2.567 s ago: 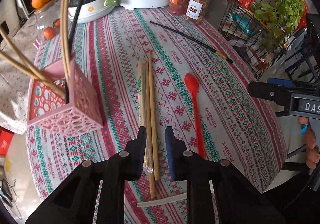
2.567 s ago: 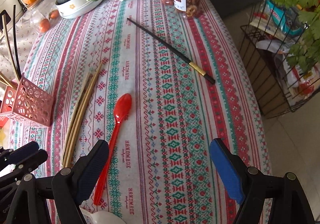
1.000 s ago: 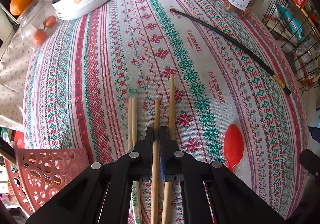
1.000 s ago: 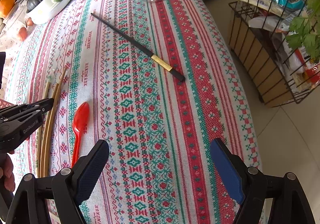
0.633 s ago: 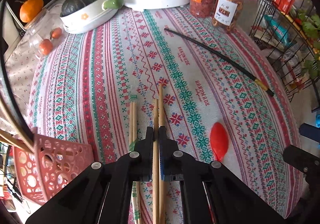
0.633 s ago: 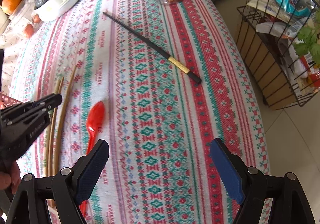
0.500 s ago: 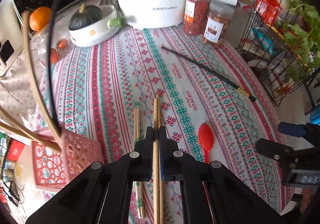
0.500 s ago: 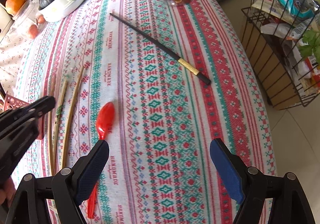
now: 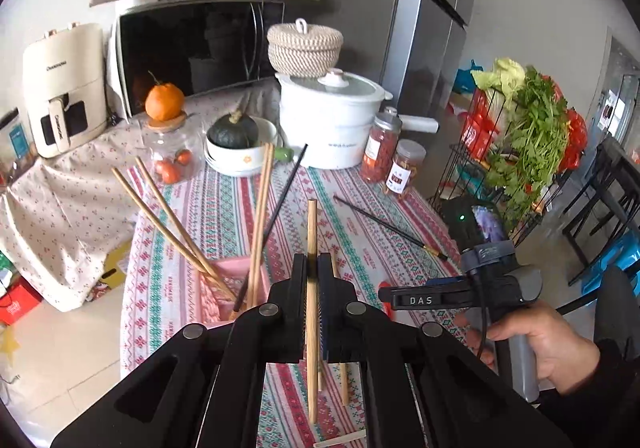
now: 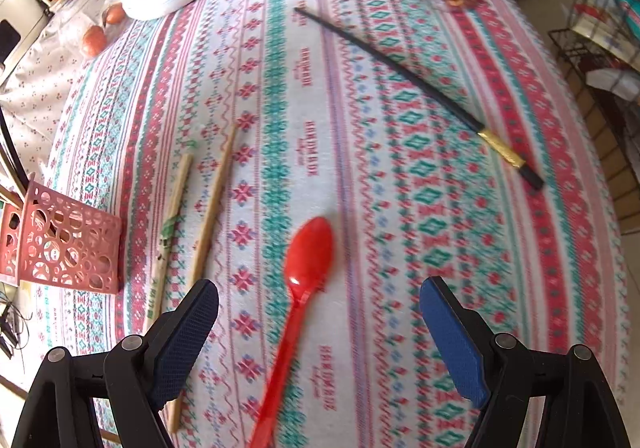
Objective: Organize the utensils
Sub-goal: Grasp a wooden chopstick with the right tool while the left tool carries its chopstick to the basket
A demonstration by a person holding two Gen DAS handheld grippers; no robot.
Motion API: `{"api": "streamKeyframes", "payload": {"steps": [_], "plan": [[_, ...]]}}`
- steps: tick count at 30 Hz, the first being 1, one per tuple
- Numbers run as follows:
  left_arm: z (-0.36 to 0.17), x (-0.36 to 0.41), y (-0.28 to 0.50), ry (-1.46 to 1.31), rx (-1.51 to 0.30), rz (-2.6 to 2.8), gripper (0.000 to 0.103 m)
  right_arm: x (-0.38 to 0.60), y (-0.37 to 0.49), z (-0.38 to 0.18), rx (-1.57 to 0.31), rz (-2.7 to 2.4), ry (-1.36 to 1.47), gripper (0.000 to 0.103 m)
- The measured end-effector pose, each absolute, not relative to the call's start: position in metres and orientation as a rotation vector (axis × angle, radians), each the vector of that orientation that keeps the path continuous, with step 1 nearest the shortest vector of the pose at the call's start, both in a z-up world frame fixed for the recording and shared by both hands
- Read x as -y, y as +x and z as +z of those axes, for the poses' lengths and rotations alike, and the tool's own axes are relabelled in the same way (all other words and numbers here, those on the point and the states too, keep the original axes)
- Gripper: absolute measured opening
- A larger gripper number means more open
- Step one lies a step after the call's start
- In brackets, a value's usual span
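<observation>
My left gripper is shut on one wooden chopstick and holds it upright above the table, just right of the pink utensil holder, which has several chopsticks standing in it. My right gripper is open and empty, low over the red plastic spoon, whose handle runs down between its jaws. A wrapped chopstick pair and a loose wooden chopstick lie left of the spoon, beside the holder. A black chopstick lies far right on the cloth.
A white pot, two snack jars, a bowl with a squash and a jar of tomatoes stand at the table's far end. A wire vegetable rack stands right of the table. A white spoon handle lies near.
My left gripper has lifted and tilted the wooden chopstick up off the cloth toward the pink holder. My right gripper has moved left and down over the red spoon.
</observation>
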State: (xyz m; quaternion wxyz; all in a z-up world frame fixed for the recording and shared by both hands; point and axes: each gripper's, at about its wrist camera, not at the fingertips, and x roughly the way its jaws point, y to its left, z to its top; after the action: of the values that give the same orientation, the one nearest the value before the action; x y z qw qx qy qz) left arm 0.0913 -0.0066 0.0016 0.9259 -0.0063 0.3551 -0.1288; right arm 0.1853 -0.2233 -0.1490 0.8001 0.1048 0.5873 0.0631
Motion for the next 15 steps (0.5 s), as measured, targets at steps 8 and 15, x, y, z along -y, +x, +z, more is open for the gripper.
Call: {"api": "streamKeyframes", "payload": {"steps": [8, 15], "plan": [[0.013, -0.049, 0.094, -0.138, -0.680, -0.231, 0.005, 0.184, 0.218, -0.171, -1.260, 0.180, 0.241, 0.055], [0.003, -0.069, 0.099, -0.182, -0.695, -0.207, 0.005, 0.160, 0.239, -0.184, -1.224, 0.183, 0.181, 0.035]]}}
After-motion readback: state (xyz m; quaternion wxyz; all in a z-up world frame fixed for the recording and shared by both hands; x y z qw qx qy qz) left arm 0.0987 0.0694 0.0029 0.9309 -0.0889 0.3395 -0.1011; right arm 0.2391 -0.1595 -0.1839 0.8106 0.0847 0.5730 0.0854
